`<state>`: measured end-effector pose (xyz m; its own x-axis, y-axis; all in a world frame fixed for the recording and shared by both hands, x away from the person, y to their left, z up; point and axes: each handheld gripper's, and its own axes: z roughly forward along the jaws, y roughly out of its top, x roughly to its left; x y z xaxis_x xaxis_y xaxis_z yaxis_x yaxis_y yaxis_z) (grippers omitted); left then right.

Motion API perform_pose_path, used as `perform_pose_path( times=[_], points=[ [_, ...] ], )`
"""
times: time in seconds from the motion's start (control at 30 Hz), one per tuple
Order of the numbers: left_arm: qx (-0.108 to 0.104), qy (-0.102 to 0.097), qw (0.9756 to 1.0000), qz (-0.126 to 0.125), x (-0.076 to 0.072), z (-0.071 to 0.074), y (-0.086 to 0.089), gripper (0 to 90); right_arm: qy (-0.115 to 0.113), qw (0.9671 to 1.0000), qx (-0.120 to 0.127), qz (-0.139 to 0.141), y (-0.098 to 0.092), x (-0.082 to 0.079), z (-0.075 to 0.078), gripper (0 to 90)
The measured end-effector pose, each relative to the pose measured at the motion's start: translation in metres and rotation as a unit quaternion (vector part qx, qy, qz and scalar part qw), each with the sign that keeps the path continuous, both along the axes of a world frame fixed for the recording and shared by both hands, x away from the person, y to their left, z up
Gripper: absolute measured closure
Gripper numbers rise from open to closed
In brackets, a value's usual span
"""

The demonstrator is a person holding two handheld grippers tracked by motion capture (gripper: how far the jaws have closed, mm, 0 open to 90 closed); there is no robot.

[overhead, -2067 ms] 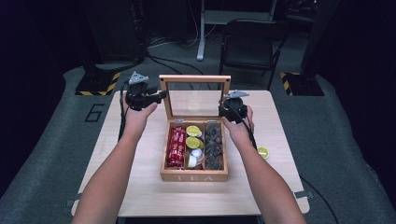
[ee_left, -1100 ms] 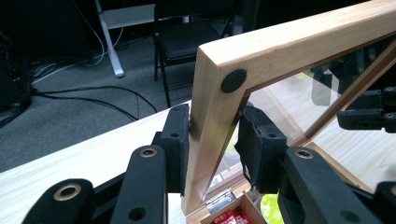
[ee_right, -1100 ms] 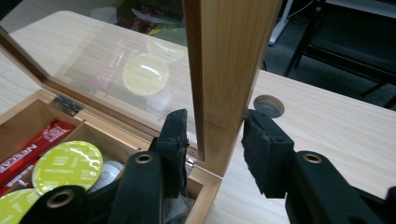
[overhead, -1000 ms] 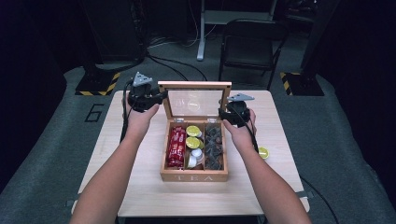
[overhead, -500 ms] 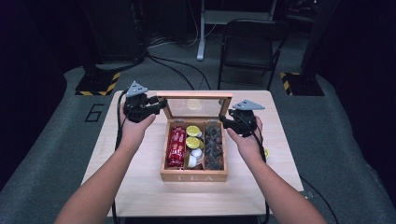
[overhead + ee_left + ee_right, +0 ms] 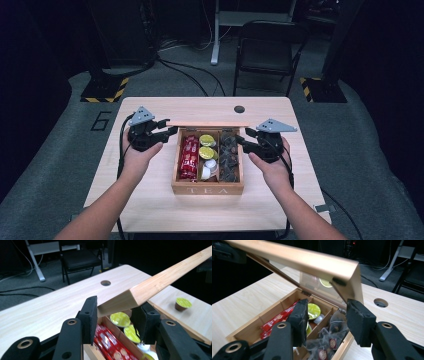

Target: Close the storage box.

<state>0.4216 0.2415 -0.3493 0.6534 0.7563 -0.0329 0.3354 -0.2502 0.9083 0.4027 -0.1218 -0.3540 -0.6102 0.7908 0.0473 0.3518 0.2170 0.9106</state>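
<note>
A pale wood-grain table (image 6: 150,200) with a round cable hole (image 6: 239,109) near its far edge stands on grey carpet in a dim room; a black chair (image 6: 265,50) and a white desk leg sit beyond it, with yellow-and-black hazard-striped floor plates to the far left and right. At the table's middle sits a bamboo tea box (image 6: 207,189), "TEA" lettered on its near wall, divided into three lengthwise compartments: red sachets (image 6: 188,156) on the left, yellow-green foil-topped capsules (image 6: 206,146) and a white one in the middle, dark pyramid tea bags (image 6: 229,155) on the right. Its lid (image 6: 207,123), a smooth square-edged wooden frame around a clear pane, is hinged along the far side and tilted part-way over the box. The left hand-held gripper (image 6: 169,131), matte black with a grey three-cornered plate, has its jaws set either side of the lid's left corner; they have just been opening, and a gap shows beside the right pad, so the frame is not clamped. The right hand-held gripper (image 6: 241,141), jaws parted after just opening, sits under the lid's right corner with nothing between its pads. A lone capsule (image 6: 183,303) rests on the table right of the box.
</note>
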Motion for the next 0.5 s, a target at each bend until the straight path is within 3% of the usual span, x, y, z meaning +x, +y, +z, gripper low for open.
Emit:
perform_pose_path(
  times=[0.1, 0.17, 0.37, 0.5],
  points=[
    [-0.005, 0.006, 0.9999, -0.01, -0.008, -0.007, 0.003, 55.8, 0.001, 0.9999, -0.01, 0.009, -0.001, -0.009, -0.004, 52.3],
    [0.003, 0.003, 0.9999, -0.014, -0.015, -0.011, 0.003, 55.8, -0.002, 0.9997, -0.018, 0.013, -0.002, -0.016, -0.008, 52.4],
    [0.017, 0.006, 0.9996, -0.02, -0.03, -0.025, 0.003, 55.4, -0.005, 0.9995, -0.013, 0.027, -0.005, -0.035, -0.022, 52.4],
    [0.013, 0.013, 0.9996, -0.023, -0.038, -0.036, 0.005, 55.0, -0.004, 0.9995, -0.018, 0.026, -0.005, -0.044, -0.031, 52.5]
  ],
)
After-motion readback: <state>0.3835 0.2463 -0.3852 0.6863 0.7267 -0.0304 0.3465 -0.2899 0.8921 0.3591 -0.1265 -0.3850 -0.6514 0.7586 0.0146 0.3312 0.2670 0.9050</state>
